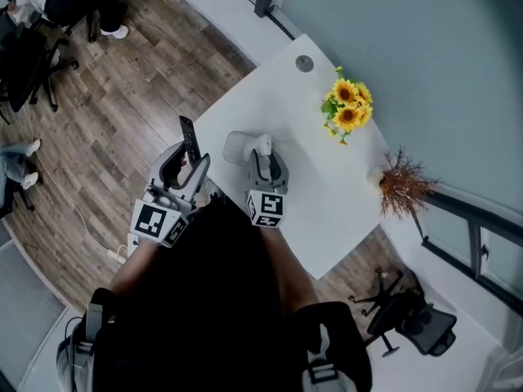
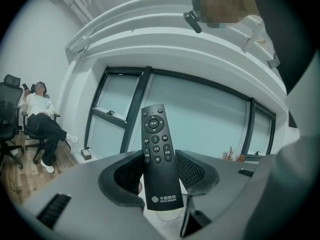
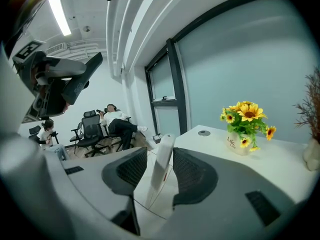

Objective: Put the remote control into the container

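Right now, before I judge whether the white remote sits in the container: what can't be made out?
- White remote: lower end hidden under the right gripper, head view.
- Container: clear, walls barely traceable, head view.
- Black remote: lower half hidden inside the left gripper, head view.

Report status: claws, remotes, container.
Left claw shut on black remote, held upright. Right claw open, white remote standing between its jaws in clear container. Right claw and white remote crowd the container.
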Demonstrator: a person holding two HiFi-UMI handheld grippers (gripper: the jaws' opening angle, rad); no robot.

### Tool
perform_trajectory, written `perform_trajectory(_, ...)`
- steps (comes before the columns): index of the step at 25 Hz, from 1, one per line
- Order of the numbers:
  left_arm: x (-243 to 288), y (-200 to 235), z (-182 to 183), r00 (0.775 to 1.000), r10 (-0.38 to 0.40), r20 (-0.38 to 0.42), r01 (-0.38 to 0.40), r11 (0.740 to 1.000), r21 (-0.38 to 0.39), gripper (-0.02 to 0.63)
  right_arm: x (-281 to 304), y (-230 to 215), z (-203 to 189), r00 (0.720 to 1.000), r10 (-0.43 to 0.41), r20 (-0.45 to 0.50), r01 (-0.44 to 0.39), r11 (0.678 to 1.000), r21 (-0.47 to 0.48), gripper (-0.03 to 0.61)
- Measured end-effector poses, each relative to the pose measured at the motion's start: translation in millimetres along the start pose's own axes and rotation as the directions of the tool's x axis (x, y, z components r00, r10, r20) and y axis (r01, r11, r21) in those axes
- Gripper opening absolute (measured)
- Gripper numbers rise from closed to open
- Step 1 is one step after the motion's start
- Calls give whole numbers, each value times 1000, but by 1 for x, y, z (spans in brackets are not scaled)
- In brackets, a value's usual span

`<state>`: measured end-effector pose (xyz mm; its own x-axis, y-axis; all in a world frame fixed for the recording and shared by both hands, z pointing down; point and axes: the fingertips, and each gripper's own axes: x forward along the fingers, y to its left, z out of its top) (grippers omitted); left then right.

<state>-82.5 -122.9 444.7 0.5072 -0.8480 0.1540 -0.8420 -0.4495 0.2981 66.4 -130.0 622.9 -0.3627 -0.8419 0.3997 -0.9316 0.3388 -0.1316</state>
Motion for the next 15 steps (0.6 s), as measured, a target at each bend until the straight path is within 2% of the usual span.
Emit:
perform_trajectory(6,-5,4,-5,1000,10,-16,-10,1000,8,206,-4,-6,-2,1000,-24,1,24,1000,11,143)
perform_trajectory(15,-10,5,-2,1000,10,8,-10,1000,-9,206,-11,-7,-12,999,-43,-26,44,999,29,143)
